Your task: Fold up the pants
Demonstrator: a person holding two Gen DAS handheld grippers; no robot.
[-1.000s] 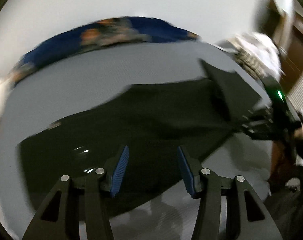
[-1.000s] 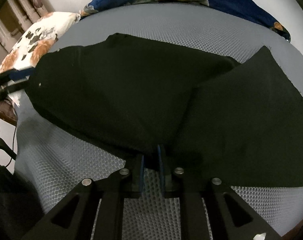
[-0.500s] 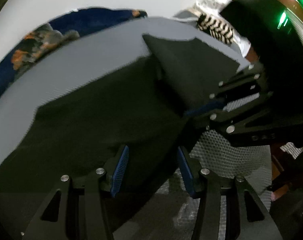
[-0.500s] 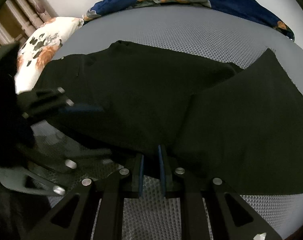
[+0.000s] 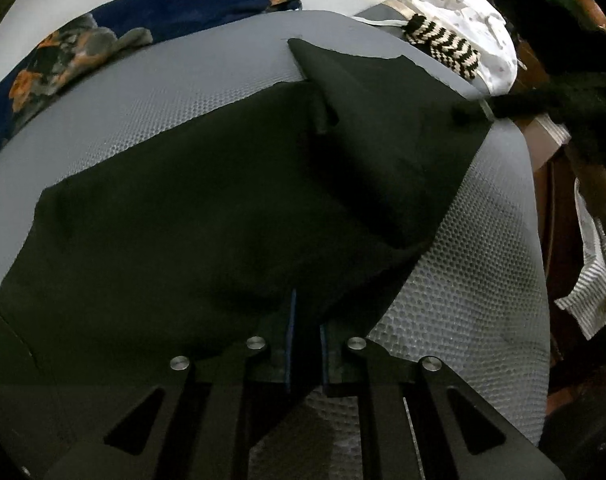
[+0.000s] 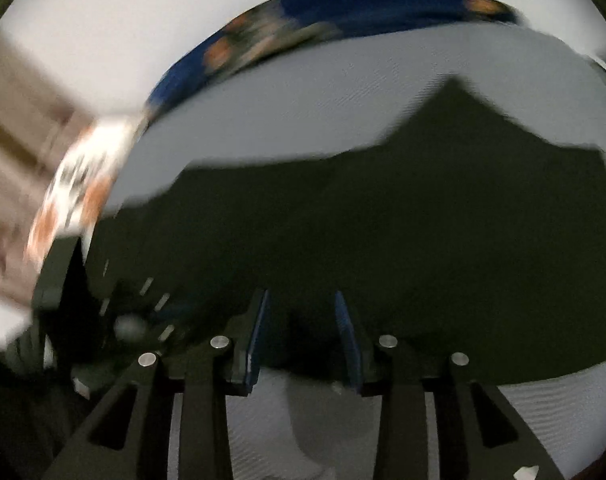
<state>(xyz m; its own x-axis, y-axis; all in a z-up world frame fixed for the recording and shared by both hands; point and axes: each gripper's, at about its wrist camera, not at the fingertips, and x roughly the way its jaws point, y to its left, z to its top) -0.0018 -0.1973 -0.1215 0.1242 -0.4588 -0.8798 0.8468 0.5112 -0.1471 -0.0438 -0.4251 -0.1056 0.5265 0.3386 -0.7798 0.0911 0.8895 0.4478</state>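
Observation:
Black pants (image 5: 183, 208) lie spread on a grey mesh bed cover (image 5: 471, 280), with one leg folded up toward the far right corner. My left gripper (image 5: 306, 322) is shut on the near edge of the pants, and cloth is pinched between its blue pads. The right wrist view is blurred by motion. There my right gripper (image 6: 301, 320) hangs over the near edge of the pants (image 6: 423, 220). Its jaws are opening and the pads press on nothing. The left gripper (image 6: 135, 316) shows as a dark blur at the lower left.
A blue flowered blanket (image 5: 63, 52) lies along the far side of the bed. A white spotted bundle and a striped knit piece (image 5: 447, 44) sit at the far right corner. Dark wooden furniture and striped cloth (image 5: 595, 280) stand past the right edge.
My left gripper came down on the near edge of the pants and closed on it. My right gripper let go of the cloth, opened its jaws and swung sideways.

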